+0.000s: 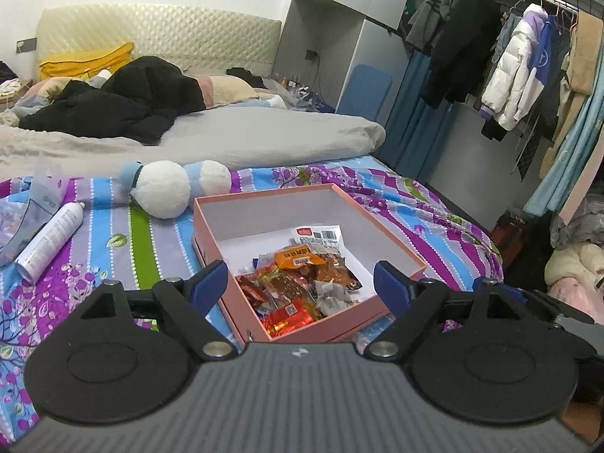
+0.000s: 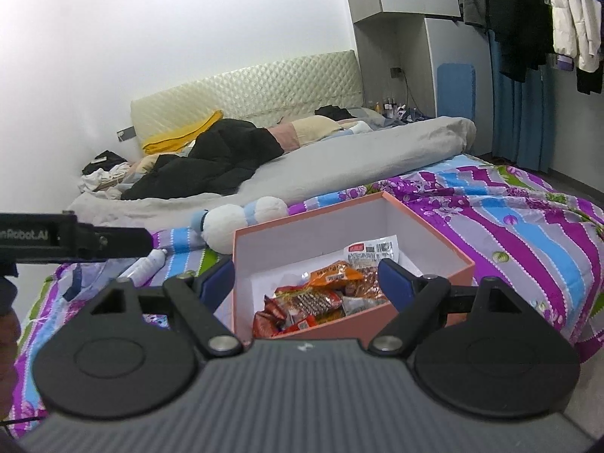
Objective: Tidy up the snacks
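Bedroom with striped floral bedsheet (image 1: 113, 241); ahead of both wide-apart, empty claws, left claw (image 1: 300, 283) and right claw (image 2: 305, 277), pink box (image 1: 211, 234) of snack packets (image 1: 298, 283), corner nearest.

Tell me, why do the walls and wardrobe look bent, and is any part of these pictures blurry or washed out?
Left wrist view: fisheye bends the wardrobe; snack packets in the pink box are sharp; corners darken. Right wrist view: the white wall looks washed out, edges smear, and the left gripper is soft.
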The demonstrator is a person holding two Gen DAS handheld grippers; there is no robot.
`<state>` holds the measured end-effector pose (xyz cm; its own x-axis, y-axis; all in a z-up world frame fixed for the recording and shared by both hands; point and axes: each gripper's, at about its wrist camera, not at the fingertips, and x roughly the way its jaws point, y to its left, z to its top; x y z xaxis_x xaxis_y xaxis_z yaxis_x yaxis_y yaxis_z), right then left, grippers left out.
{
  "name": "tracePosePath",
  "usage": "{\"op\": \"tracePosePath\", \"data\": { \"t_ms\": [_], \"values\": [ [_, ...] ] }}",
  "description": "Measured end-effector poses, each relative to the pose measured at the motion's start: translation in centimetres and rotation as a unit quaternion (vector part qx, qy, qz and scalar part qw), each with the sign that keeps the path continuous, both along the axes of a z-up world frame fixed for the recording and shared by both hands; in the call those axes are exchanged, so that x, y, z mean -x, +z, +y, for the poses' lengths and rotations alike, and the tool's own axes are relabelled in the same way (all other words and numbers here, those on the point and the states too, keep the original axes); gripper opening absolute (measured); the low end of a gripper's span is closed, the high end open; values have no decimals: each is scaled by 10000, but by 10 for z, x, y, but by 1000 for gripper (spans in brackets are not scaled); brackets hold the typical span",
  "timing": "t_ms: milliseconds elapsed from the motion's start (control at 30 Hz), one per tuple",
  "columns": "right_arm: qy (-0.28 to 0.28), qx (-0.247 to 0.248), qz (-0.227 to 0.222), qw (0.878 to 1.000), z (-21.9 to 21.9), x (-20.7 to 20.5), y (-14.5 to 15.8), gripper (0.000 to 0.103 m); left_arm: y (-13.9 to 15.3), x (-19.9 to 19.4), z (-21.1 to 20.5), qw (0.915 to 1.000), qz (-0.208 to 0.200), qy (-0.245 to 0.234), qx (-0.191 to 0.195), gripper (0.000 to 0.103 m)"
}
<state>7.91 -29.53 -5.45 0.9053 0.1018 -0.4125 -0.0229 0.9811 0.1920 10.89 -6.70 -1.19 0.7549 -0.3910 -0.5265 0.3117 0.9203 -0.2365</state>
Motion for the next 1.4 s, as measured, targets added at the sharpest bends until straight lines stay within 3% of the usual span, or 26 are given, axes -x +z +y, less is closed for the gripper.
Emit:
{"op": "tracePosePath", "data": {
  "t_ms": [267,867,1167,1400],
  "values": [
    [-160,43,34,9999,-2,25,-5,84,-7,23,5,9999,67,87,-4,87],
    [-251,32,137,9996,-7,39,-15,84,-17,24,2,9998,184,93,-64,88],
    [-309,31,127,9994,-8,41,-16,84,-20,24,0,9998,127,93,-121,101],
    [-397,54,120,9991,-8,42,-17,85,-21,24,2,9996,148,177,-166,102]
  ]
}}
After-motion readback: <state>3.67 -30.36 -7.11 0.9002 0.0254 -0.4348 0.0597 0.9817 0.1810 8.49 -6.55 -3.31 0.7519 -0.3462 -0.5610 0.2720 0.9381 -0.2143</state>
